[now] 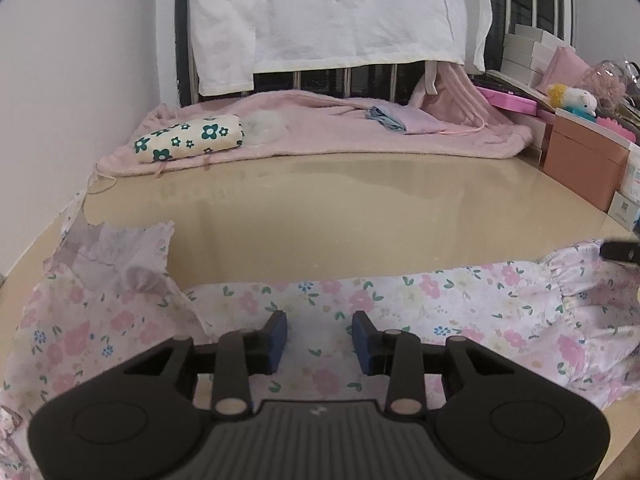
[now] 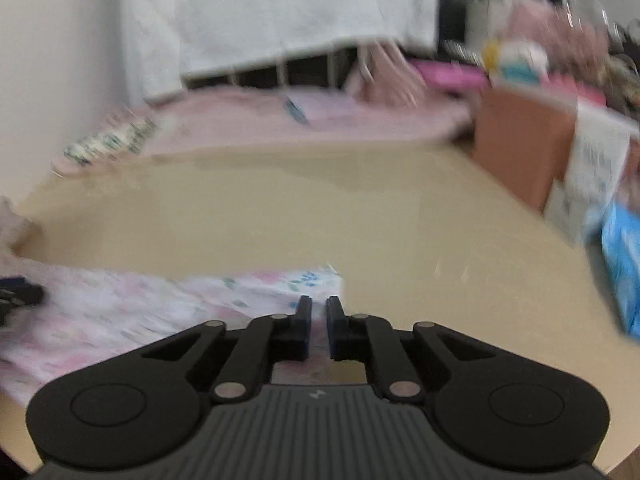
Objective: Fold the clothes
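Left wrist view: the left gripper (image 1: pixel 319 340) hangs over the floral garment (image 1: pixel 400 312), released, nothing between the pads. The cloth runs long side to side along the table's (image 1: pixel 340 208) near edge.

Right wrist view, blurry: the right gripper (image 2: pixel 318 326) is nearly clenched at the garment's right end, the nearer hand for that end. Can't tell if it's pinching fabric.

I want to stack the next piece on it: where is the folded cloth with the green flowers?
In the left wrist view, the green-flowered cloth lies at the far left of the table, on the pink blanket, near the wall and below the hanging white sheet.
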Available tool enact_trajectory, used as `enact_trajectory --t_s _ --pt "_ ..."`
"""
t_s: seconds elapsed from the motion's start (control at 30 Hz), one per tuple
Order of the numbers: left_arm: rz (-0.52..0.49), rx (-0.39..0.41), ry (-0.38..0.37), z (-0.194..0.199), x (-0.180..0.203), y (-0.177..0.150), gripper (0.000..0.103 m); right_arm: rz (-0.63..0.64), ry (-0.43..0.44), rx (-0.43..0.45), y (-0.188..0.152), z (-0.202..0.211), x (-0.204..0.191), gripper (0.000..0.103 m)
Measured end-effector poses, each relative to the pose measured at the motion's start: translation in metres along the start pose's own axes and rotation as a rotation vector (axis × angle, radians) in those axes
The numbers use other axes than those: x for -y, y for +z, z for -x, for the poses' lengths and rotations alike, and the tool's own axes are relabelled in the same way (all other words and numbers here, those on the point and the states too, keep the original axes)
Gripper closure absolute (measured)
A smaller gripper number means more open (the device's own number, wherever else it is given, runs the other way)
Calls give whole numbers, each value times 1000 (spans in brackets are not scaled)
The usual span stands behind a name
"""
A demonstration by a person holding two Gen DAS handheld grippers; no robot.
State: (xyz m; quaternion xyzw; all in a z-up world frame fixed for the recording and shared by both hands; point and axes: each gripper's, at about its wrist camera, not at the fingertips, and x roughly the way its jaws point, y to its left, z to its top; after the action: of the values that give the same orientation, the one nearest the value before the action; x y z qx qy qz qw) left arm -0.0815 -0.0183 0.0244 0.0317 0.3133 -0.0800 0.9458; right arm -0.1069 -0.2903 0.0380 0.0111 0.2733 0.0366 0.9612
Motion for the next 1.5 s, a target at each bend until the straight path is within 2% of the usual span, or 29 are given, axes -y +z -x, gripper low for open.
enact_trajectory --t_s 0.1,0.2,0.23,0.3,0.37,0.4,0.43,0.47,0.53,0.57,0.6,0.63,0.7,0.73,0.8,0.83,0.9,0.97,1.0,1.07,1.13,1.2,1.23,1.33,1.37,1.43,1.5 --pt "-1 0 7 -1 2 1 67 51 98 28 12 5 -27 94" --pt "1 -8 5 -2 2 2 66 120 84 -58 16 -31 -55 94" --pt "-1 -8 5 -1 2 1 66 133 54 -85 14 -41 -59 95" --pt "-9 0 4 -1 2 -1 66 122 -15 -107 7 -48 -54 95" --pt "-8 2 -1 -1 1 -1 66 79 -20 -97 7 -43 -36 92" --pt "-4 -1 -3 -1 0 -1 66 67 13 -71 9 -34 -22 88" --pt "-2 -5 -4 -1 -1 0 66 108 63 -43 12 -24 -7 71" --pt "-4 -5 -6 -1 -1 0 66 167 114 -17 16 -14 6 41" --pt "-12 4 -5 -1 0 -2 66 296 247 6 23 -3 31 21" --pt "-13 9 -6 0 0 -3 65 371 339 -8 25 -4 40 20" --pt "-13 14 -7 0 0 -4 65 447 432 -22 27 -5 49 20" --pt "-13 18 -7 0 0 -4 65 465 509 -83 30 -15 56 22" --pt "-13 22 -8 0 0 -5 64 469 565 -173 34 -33 58 35" --pt "-13 22 -7 0 0 -5 64 480 580 -203 35 -40 56 46" --pt "-18 18 -6 0 1 -4 64 500 610 -270 38 -56 52 87" --pt "-19 16 -7 0 1 -4 64 496 631 -312 41 -60 51 101" --pt "-19 13 -10 -1 -1 -3 64 478 680 -403 48 -63 49 101" --pt "-21 18 -12 0 -2 -4 63 317 795 -424 58 -62 62 101" --pt "-25 21 -12 0 -1 -5 63 237 816 -451 60 -66 69 101" --pt "-27 26 -13 0 -2 -6 62 123 792 -524 57 -78 81 101" --pt "-27 28 -16 0 -3 -6 62 126 707 -550 46 -83 86 101" --pt "-27 28 -18 0 -4 -6 62 131 650 -521 39 -81 90 99" --pt "-28 27 -17 0 -4 -6 62 148 619 -497 37 -77 90 94" --pt "-22 21 -16 0 -4 -5 62 233 530 -426 35 -57 84 70" --pt "-18 20 -15 0 -4 -5 62 262 515 -390 36 -47 82 66" --pt "-18 24 -8 0 -3 -5 61 303 500 -298 37 -25 81 61" --pt "-15 29 2 0 -1 -6 60 299 525 -144 39 -2 85 59"
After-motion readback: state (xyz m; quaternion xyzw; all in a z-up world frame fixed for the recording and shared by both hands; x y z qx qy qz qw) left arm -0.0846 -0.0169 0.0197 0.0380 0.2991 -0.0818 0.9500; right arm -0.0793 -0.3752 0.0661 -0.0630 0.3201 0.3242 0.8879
